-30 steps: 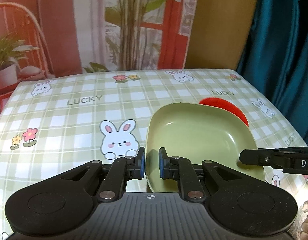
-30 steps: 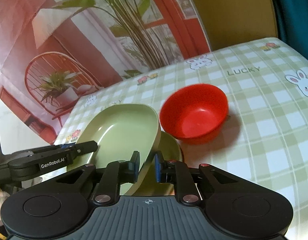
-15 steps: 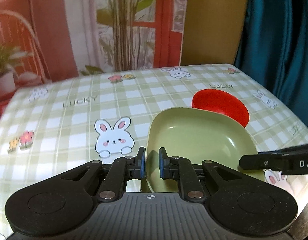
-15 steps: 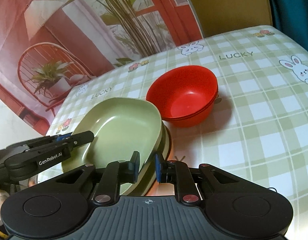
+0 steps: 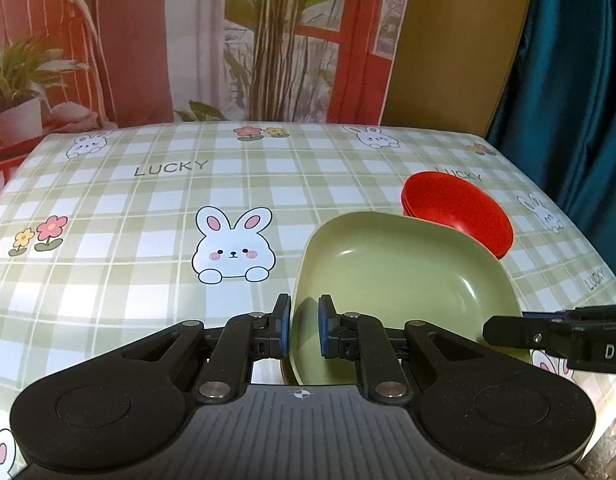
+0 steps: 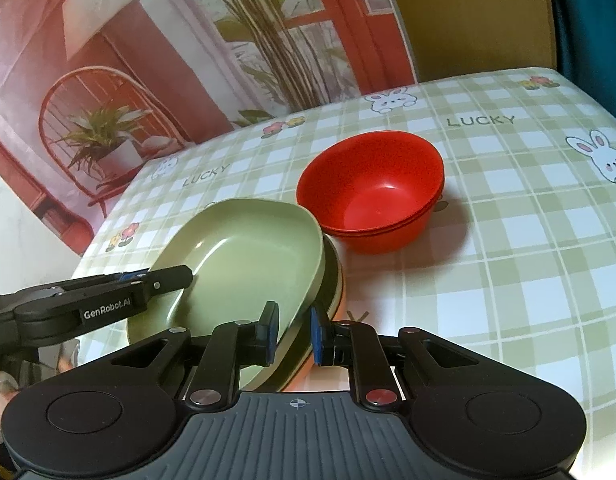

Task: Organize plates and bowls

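My left tool (image 5: 303, 332) and right tool (image 6: 293, 331) both clamp the green plate's (image 5: 404, 280) opposite rims; it sits, perhaps nested, on another plate beside stacked red bowls (image 6: 372, 192) on the table (image 5: 148, 216).

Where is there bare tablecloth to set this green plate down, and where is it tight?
Free: the wide stretch of tablecloth left of the green plate, around the big rabbit print, and the far strip by the wall. In the right view, the cloth right of the red bowls is bare too. Crowded: the near corner, where plate, bowls and both grippers meet.
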Available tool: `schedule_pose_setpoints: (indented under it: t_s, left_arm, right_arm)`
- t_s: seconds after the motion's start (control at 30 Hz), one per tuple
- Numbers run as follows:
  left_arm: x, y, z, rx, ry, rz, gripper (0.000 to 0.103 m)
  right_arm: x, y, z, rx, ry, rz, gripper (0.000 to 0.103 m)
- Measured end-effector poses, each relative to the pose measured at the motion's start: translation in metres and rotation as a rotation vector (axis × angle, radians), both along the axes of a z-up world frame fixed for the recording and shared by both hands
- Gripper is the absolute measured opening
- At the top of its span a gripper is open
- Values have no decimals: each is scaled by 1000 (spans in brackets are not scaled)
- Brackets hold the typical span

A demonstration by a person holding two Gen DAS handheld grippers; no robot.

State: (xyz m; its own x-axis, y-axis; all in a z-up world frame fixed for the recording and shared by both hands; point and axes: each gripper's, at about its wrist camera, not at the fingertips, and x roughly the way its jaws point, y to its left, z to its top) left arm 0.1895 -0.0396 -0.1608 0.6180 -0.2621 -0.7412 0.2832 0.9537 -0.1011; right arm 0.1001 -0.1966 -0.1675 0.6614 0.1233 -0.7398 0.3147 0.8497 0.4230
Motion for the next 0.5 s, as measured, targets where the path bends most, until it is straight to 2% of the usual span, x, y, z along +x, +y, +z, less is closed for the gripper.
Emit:
schedule_pose_setpoints:
  t_s: [0.5]
  left_arm:
    - [1,0,-4,-3,3,15,16]
  right_arm:
    - [-1,-3,3,-14,-18,-21,20]
